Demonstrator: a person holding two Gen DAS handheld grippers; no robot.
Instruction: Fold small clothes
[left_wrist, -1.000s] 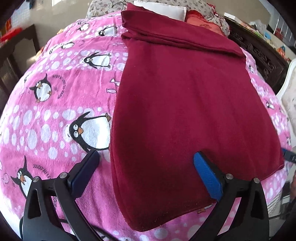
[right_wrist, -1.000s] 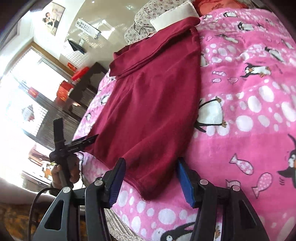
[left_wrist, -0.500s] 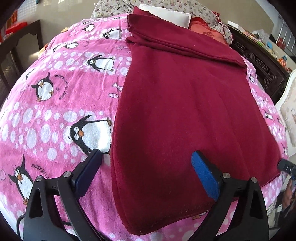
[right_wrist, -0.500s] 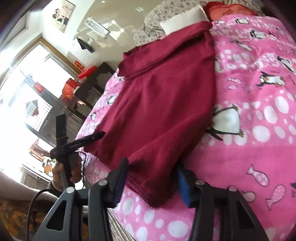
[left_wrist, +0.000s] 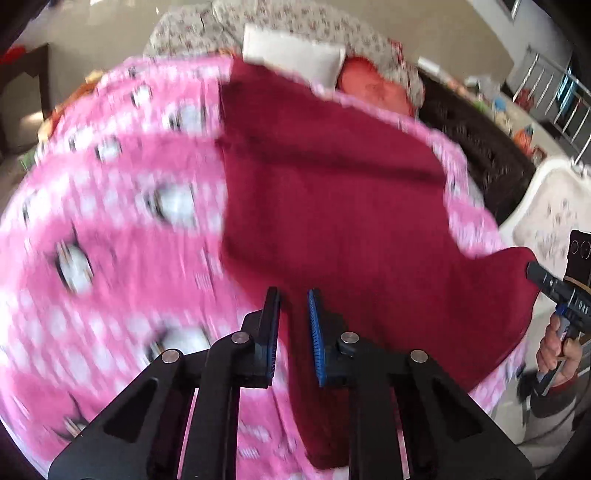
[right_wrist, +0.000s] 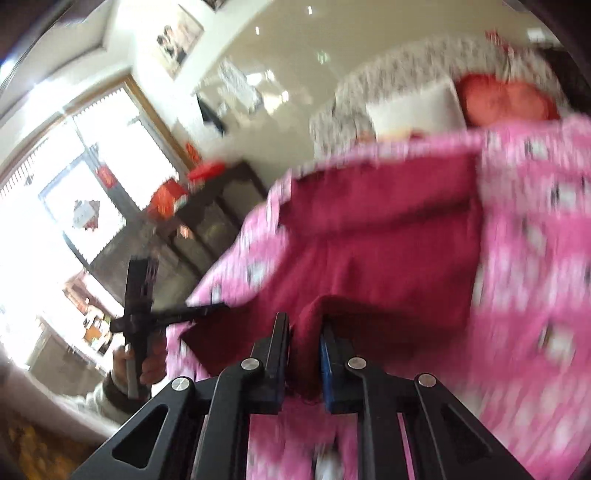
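Note:
A dark red garment (left_wrist: 332, 206) lies on a pink penguin-print blanket (left_wrist: 110, 221). In the left wrist view my left gripper (left_wrist: 293, 299) is shut on the garment's near hem, which is lifted off the blanket. My right gripper shows at the right edge (left_wrist: 543, 280), holding the other hem corner up. In the right wrist view my right gripper (right_wrist: 304, 325) is shut on the red garment (right_wrist: 388, 258), a fold of cloth pinched between the pads. The left gripper (right_wrist: 199, 310) shows at the left there, gripping the far corner. Both views are motion-blurred.
A white pillow (left_wrist: 295, 55) and a red cushion (left_wrist: 373, 88) lie at the head of the bed. Dark wooden furniture (left_wrist: 480, 147) stands to the right, a dark cabinet (right_wrist: 207, 221) and bright windows to the left.
Both grippers have closed on the garment's near hem and lifted it off the blanket. The hem corners now hang raised between the two grippers.

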